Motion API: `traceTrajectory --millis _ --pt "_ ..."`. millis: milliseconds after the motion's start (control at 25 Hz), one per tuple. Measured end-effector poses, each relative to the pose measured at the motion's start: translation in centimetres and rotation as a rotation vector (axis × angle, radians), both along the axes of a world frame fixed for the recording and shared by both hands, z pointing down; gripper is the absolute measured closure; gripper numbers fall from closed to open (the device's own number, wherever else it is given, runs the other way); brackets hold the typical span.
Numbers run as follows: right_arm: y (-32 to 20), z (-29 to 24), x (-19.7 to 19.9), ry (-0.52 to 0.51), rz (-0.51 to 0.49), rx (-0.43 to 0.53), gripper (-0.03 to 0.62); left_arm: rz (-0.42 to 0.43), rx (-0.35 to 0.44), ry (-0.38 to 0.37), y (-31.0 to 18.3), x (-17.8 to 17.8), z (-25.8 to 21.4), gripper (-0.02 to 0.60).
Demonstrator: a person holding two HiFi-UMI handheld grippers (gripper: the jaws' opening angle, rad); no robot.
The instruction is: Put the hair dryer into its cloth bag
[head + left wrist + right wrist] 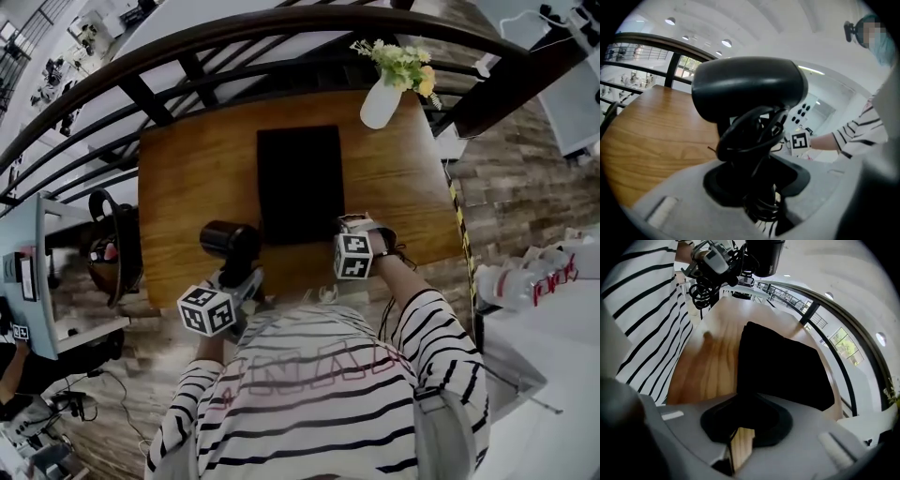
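A black hair dryer (230, 241) hangs over the wooden table's (187, 187) near edge, left of the bag. My left gripper (242, 272) is shut on its handle. In the left gripper view the dryer's head (750, 89) stands above the jaws, with the coiled cord (750, 137) wrapped at the handle inside my left gripper (757, 173). The black cloth bag (300, 183) lies flat mid-table. My right gripper (354, 227) points steeply down at the bag's near right corner. In the right gripper view the bag (783, 366) runs into my right gripper (746, 401), which pinches its edge.
A white vase with yellow flowers (382, 101) stands at the table's far right corner. A dark curved railing (187, 56) runs behind the table. A chair with headphones (111, 246) is to the left, and a white counter with bottles (525, 281) is to the right.
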State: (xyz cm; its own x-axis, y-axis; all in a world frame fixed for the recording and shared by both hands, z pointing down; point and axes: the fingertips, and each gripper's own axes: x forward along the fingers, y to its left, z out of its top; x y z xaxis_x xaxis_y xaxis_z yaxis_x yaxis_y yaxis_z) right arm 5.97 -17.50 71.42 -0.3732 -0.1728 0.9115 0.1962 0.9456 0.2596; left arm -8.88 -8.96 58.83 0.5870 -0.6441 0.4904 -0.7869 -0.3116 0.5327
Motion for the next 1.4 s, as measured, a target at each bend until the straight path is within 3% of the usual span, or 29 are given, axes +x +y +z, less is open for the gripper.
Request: traceTrajectory --millis 40,240,760,960,1400 --pt "0.0 0.1 0.0 -0.001 0.0 -0.008 0.574 -0.002 -0.004 -0.007 0.2 0.0 0.2 0.422" --pt "-0.1 -0.3 -0.6 -0.072 0.077 -0.09 0.577 0.032 -0.023 -0.041 0.3 0.2 0.8 0.422" --pt "-2.0 -5.6 -4.2 -0.637 0.777 -0.629 0.582 0.221 -0.123 -0.126 0.2 1.4 4.2 0.422" --pt "-1.5 -6.4 -5.5 -0.734 0.862 -0.727 0.582 0.321 -0.17 -0.182 1.2 1.9 6.1 0.422" --pt "-1.7 -8.4 -6.0 -0.871 0.936 -0.819 0.582 0.575 -0.203 -0.267 3.2 4.5 7.8 0.422"
